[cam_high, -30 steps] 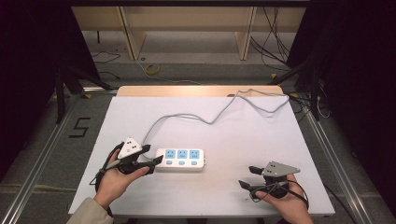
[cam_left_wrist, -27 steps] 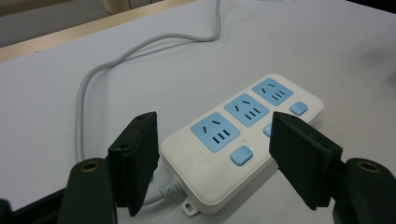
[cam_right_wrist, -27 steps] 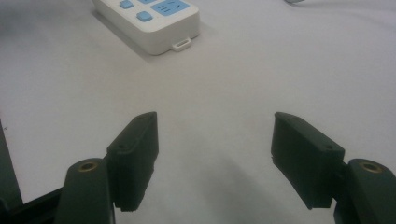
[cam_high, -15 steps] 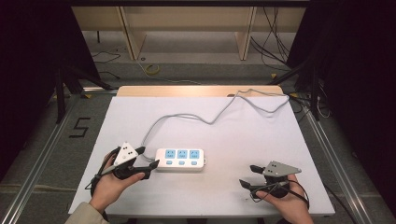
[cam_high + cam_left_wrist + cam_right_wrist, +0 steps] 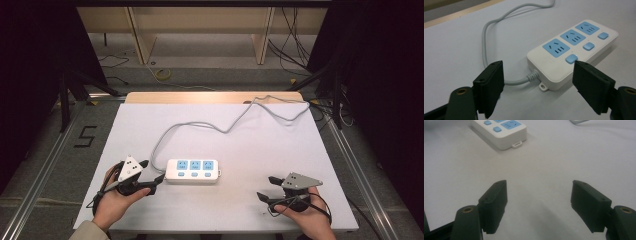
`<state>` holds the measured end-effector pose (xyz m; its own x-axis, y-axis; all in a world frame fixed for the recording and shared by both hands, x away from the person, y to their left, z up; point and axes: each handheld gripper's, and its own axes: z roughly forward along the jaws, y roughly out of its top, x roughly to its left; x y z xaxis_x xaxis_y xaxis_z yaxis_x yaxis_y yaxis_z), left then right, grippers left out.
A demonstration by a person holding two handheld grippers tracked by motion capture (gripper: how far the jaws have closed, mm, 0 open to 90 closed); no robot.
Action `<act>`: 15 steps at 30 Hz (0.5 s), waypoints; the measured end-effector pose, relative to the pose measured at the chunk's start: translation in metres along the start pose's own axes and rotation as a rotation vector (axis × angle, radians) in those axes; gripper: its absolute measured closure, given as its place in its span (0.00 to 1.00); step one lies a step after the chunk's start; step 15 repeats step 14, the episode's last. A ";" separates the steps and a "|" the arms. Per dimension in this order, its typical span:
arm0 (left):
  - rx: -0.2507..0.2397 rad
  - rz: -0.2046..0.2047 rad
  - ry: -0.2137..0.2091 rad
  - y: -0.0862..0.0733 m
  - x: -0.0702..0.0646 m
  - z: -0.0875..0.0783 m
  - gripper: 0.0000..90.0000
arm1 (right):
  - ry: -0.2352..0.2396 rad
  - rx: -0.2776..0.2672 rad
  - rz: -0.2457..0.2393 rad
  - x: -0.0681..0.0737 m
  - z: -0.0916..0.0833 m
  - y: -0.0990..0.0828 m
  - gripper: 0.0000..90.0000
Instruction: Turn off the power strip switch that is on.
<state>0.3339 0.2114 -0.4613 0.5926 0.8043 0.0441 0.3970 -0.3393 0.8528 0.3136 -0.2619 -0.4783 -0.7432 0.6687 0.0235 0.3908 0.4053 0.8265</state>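
Observation:
A white power strip (image 5: 192, 171) with three blue sockets and three blue buttons lies flat near the middle of the white table (image 5: 300, 150). Its grey cable (image 5: 220, 127) loops back and runs off the far right edge. My left gripper (image 5: 152, 172) stands open just left of the strip's cable end, jaws apart and holding nothing. In the left gripper view the strip (image 5: 571, 52) lies just ahead, between and beyond the open gripper (image 5: 537, 82). My right gripper (image 5: 267, 187) rests open near the front right, apart from the strip (image 5: 501, 130); its gripper (image 5: 539, 202) is empty.
The table's far edge shows a wooden strip (image 5: 200, 96). Beyond it stand shelf legs (image 5: 137, 30) and loose cables (image 5: 295, 40) on the floor. A "5" mark (image 5: 86, 136) is on the floor at left. Metal rails (image 5: 360, 175) run along both table sides.
My left hand and gripper have slid a little toward the front left, away from the strip's end. The right gripper has barely moved. The strip stays put.

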 end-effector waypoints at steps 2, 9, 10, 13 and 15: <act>0.007 0.001 0.004 -0.001 0.000 0.001 0.27 | 0.002 0.002 -0.002 0.000 0.000 0.000 0.34; 0.018 0.001 -0.006 -0.002 -0.004 0.006 0.26 | 0.005 0.003 -0.001 0.000 0.000 0.000 0.34; 0.018 0.000 -0.007 -0.002 -0.004 0.006 0.26 | 0.005 0.003 -0.001 0.000 0.000 0.000 0.34; 0.022 0.002 -0.005 -0.002 -0.003 0.006 0.26 | 0.006 0.004 -0.002 0.000 0.000 0.000 0.34; 0.022 0.002 -0.005 -0.002 -0.003 0.006 0.26 | 0.007 0.004 -0.001 0.000 0.000 0.000 0.34</act>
